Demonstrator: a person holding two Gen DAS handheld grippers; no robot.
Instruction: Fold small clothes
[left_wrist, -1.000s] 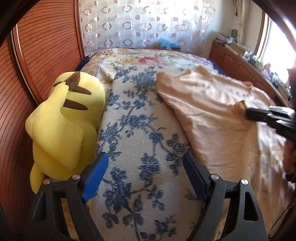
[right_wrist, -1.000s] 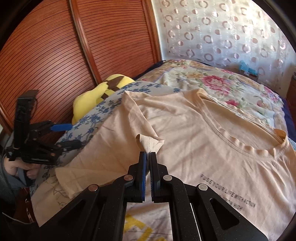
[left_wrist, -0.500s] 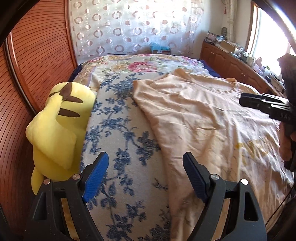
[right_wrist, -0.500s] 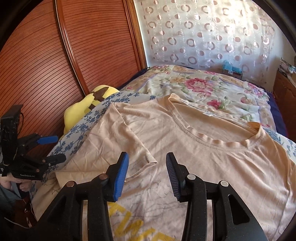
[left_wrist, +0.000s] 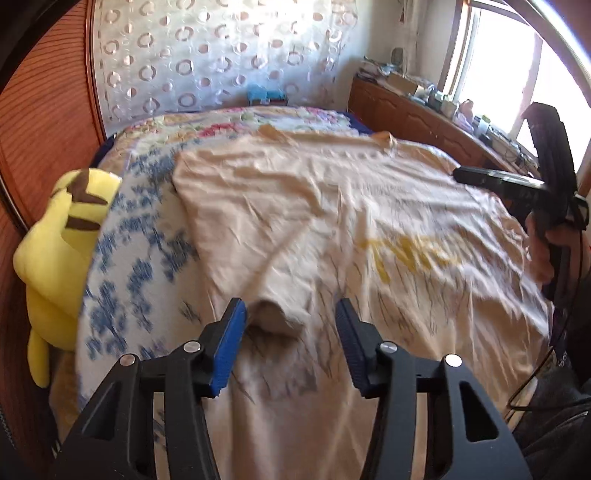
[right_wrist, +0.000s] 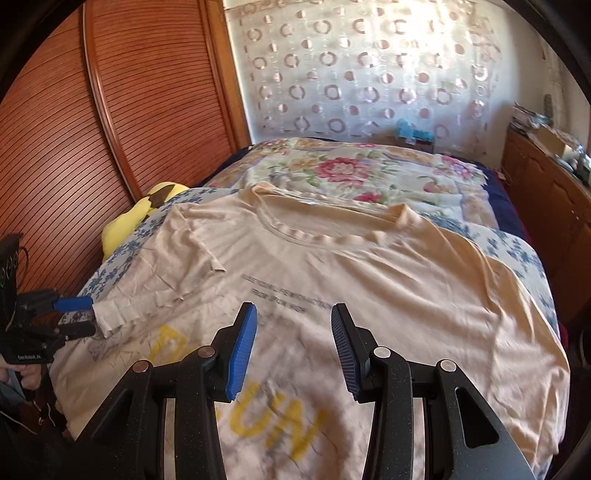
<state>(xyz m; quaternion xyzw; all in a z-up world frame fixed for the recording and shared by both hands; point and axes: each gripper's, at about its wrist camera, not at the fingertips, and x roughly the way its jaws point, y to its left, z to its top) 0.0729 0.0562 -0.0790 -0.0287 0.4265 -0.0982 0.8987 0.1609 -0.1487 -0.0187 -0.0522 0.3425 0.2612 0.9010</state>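
Left wrist view: my left gripper (left_wrist: 290, 325) has its jaws about half apart and they have just been closing. The cuff of the sleeve (left_wrist: 275, 314) lies between the blue pads, but I think they aren't pressing it yet — blur makes that hard to call. The t-shirt (left_wrist: 332, 221) lies spread face-up on the bed (left_wrist: 140, 251), its left sleeve already folded in over the chest. The yellow plush (left_wrist: 62, 240) sits off the shirt's left edge. My right gripper (left_wrist: 476, 175) hangs over the shirt's far right side.

Progress: only that one sleeve is in. The right sleeve, the sides and the bottom-up fold are all left — early stage, I'd judge.

Change here: a second ago the jaws were wide over bare blue-flowered cover beside the shirt; now they sit over the shirt's left part, narrower, around the cuff.

Right wrist view: right gripper (right_wrist: 293, 343) partly open, nothing between the pads, hovering over the t-shirt (right_wrist: 369, 280) below the small text line. A second ago it was clamped on the sleeve, holding it up in a peak; now the sleeve (right_wrist: 192, 266) lies released on the chest. The left gripper (right_wrist: 79, 314) sits at the shirt's left edge, by the cuff.
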